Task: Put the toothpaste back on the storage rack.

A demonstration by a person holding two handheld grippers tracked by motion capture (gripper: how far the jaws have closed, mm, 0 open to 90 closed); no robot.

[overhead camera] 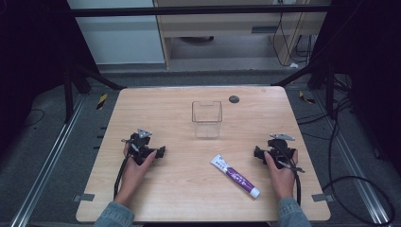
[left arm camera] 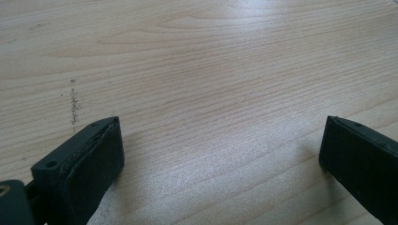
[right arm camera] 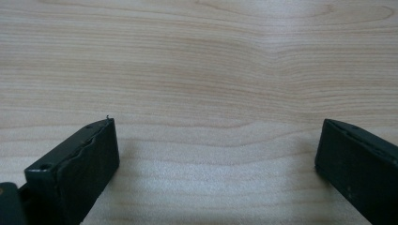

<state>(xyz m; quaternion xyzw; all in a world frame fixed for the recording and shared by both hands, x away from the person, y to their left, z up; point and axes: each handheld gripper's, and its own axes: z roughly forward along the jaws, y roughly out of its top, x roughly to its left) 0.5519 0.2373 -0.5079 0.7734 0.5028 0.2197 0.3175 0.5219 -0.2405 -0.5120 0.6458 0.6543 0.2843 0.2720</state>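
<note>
A: Both tools, left tool (overhead camera: 161, 152) and right tool (overhead camera: 257, 152), rest spread wide on the tabletop (overhead camera: 161, 109), holding nothing.

B: Yep, nothing started. Toothpaste (overhead camera: 235, 176) lies near the right tool; probably goes into the clear box (overhead camera: 206, 119) mid-tabletop.

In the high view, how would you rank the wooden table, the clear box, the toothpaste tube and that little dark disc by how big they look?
Largest to smallest:
1. Wooden table
2. Clear box
3. Toothpaste tube, longer than the box but much thinner, so these two are close
4. Dark disc, clearly the smallest
</note>
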